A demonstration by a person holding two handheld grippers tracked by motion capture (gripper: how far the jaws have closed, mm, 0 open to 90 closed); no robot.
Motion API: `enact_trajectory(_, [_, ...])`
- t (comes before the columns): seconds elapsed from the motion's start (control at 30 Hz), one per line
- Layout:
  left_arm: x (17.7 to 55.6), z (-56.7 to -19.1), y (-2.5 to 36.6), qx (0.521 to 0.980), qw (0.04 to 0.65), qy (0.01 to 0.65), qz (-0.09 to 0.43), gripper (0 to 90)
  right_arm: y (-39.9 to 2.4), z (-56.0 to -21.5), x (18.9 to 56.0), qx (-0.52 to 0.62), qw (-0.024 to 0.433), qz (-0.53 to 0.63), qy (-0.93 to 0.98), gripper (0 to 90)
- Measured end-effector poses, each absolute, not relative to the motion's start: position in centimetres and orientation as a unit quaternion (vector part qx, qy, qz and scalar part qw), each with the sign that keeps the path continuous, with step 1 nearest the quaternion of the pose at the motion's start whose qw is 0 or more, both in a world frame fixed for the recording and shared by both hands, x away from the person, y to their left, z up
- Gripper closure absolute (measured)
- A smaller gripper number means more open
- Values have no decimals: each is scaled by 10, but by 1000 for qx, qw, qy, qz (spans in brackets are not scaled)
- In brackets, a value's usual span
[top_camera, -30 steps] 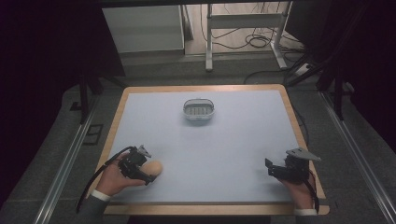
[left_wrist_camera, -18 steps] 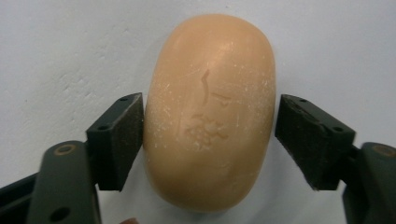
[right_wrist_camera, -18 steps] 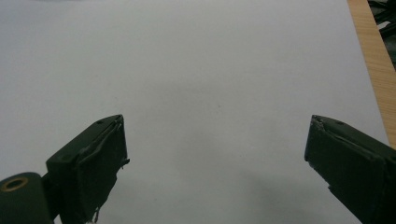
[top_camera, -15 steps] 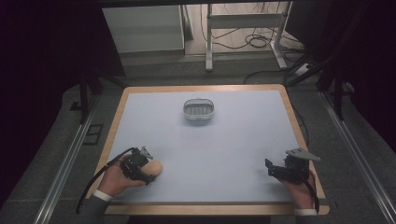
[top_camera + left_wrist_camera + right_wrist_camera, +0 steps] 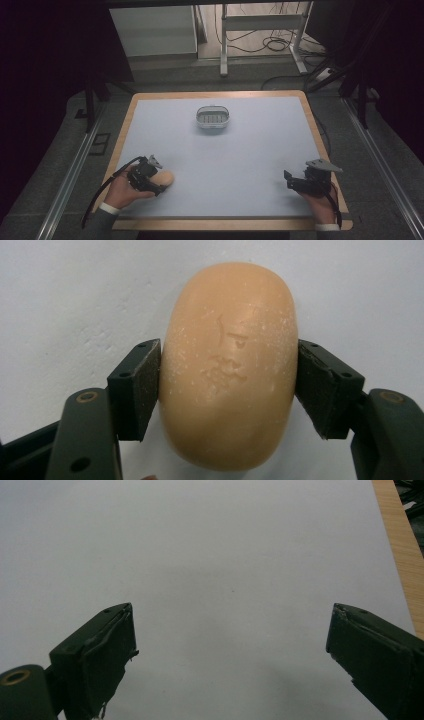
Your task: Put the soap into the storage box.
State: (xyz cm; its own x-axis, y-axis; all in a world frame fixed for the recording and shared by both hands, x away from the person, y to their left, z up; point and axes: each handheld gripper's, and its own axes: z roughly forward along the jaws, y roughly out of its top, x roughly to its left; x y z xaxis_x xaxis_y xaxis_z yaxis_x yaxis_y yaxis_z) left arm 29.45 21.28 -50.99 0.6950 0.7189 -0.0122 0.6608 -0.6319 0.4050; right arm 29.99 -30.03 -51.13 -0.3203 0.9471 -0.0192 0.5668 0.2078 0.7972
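The left gripper (image 5: 227, 385) has just been closing and now clamps a peach soap (image 5: 229, 365) across its narrow width, pads pressed on both flanks. The bar's long axis runs straight out along the jaws as it lies flat on the mat (image 5: 250, 150). It sits near the mat's front left corner, with the dish (image 5: 213, 117) well apart toward the far middle. The right gripper (image 5: 294, 181) rests front right, jaws wide apart and empty, no nearer the dish.
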Motion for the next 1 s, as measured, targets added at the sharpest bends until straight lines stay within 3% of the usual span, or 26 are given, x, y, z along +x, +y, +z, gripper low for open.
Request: enact_trajectory(1.0, [309, -491, 207, 896, 219, 377, 84, 326, -302, -513, 301, 522, 267, 351, 730, 56])
